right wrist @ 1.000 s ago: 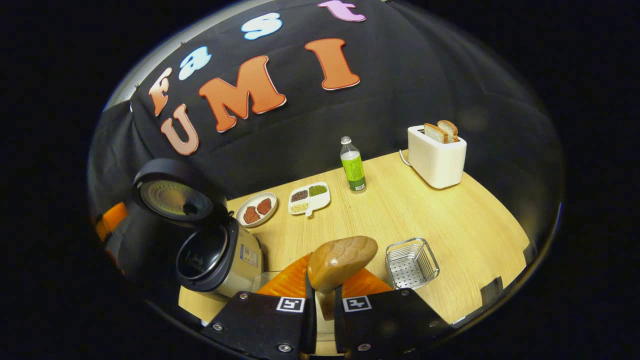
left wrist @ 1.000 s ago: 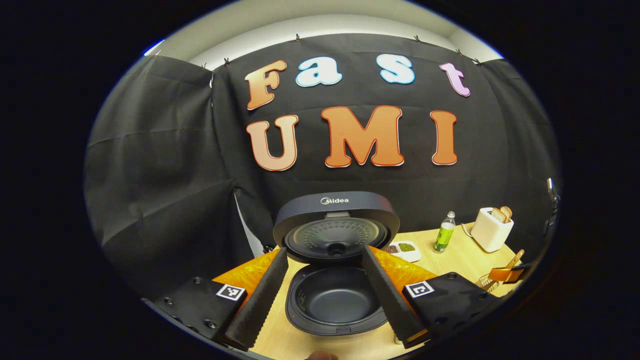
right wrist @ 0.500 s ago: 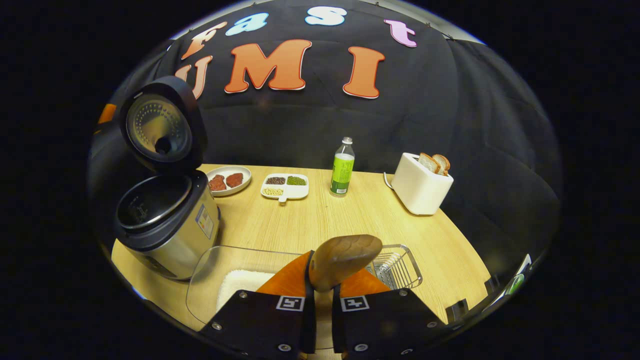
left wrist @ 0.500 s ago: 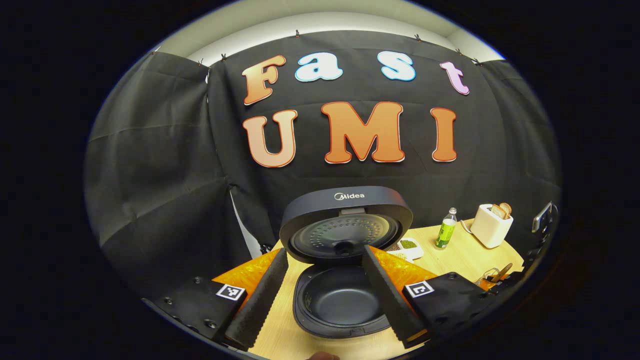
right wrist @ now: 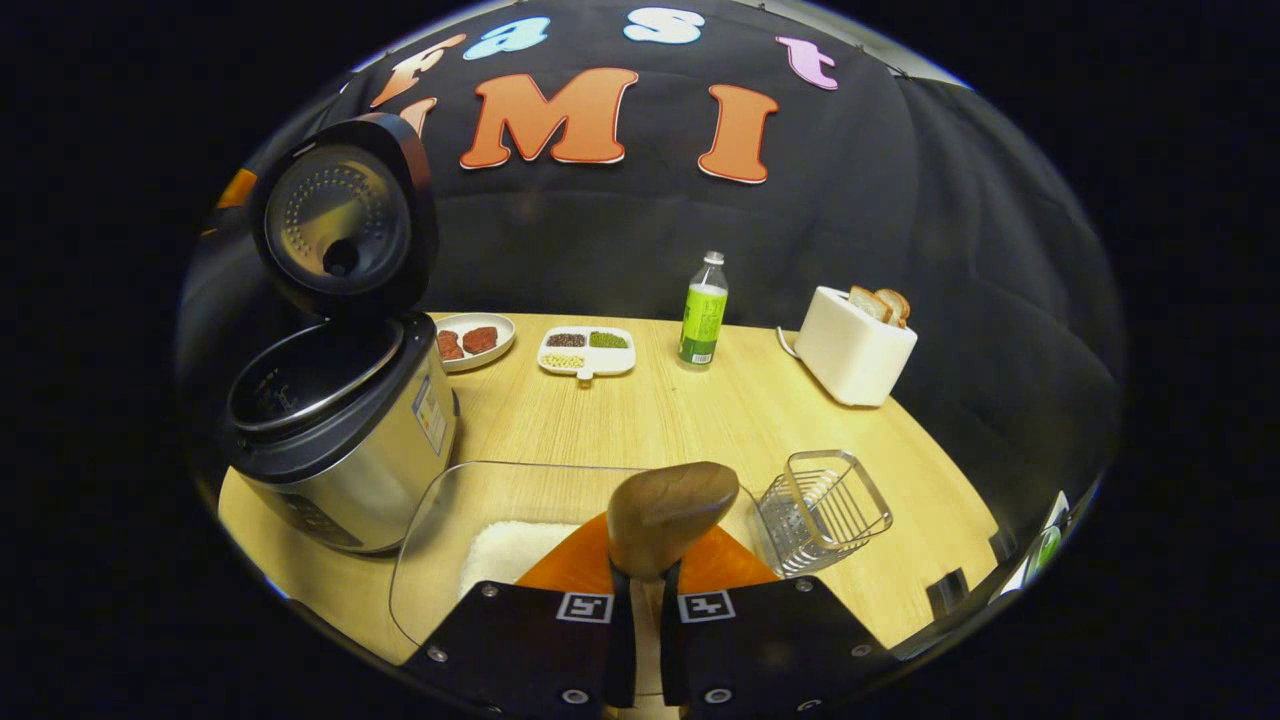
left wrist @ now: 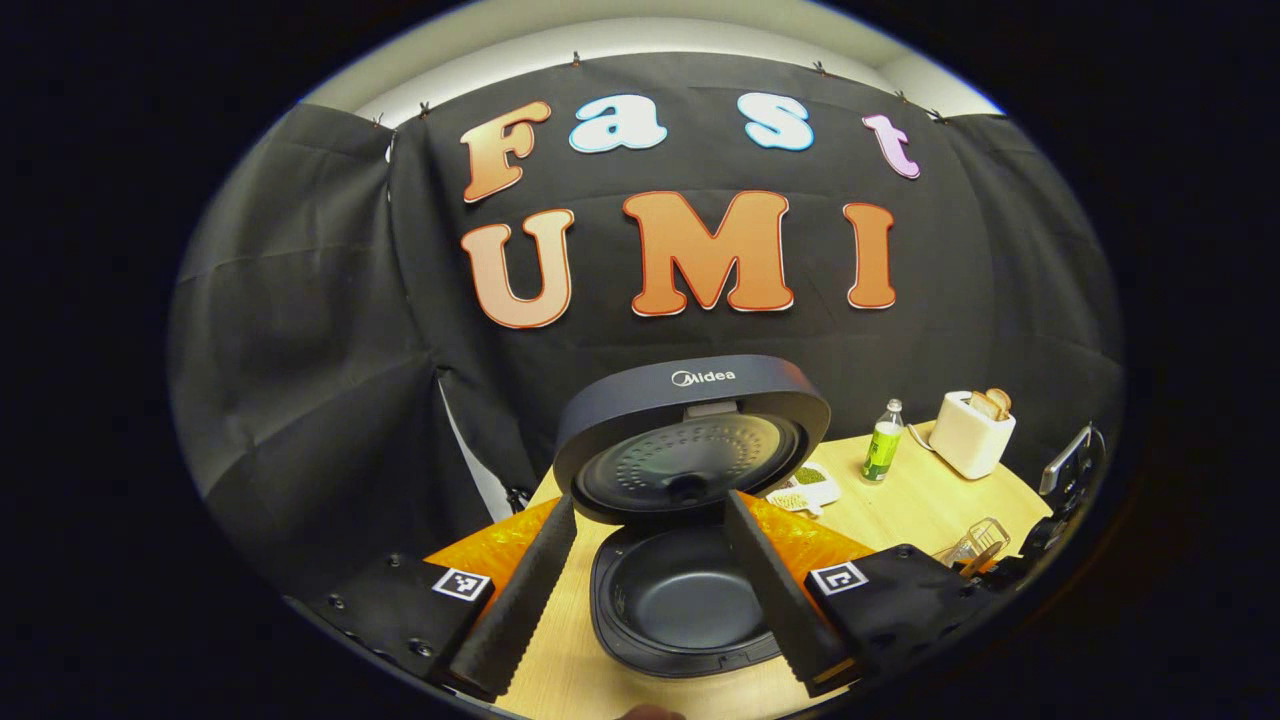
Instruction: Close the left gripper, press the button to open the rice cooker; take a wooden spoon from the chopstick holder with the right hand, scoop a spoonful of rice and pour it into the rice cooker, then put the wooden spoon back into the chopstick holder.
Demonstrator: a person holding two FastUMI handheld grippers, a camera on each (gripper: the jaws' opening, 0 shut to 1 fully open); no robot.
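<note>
The rice cooker (left wrist: pixel 685 610) stands open right ahead of my left gripper (left wrist: pixel 650 505), its lid (left wrist: pixel 690 430) upright and its dark inner pot bare. That gripper's fingers are spread wide with nothing between them. My right gripper (right wrist: pixel 645 592) is shut on the handle of the wooden spoon (right wrist: pixel 672 512), whose bowl sticks up in front of the fingers. Below the spoon lies a clear container (right wrist: pixel 440 520) with white rice (right wrist: pixel 500 552). The wire chopstick holder (right wrist: pixel 825 508) stands just right of it. In the right gripper view the rice cooker (right wrist: pixel 340 440) is on the left, lid (right wrist: pixel 340 215) raised.
At the back of the wooden table (right wrist: pixel 700 420) stand a green bottle (right wrist: pixel 703 310), a white toaster (right wrist: pixel 855 345) with bread, a plate (right wrist: pixel 475 340) and a divided dish (right wrist: pixel 585 352). The chopstick holder (left wrist: pixel 978 540) shows at the right in the left gripper view.
My right gripper has swung level and come in over the rice container with the spoon in it. The left gripper has drifted slightly; its fingers stay spread.
</note>
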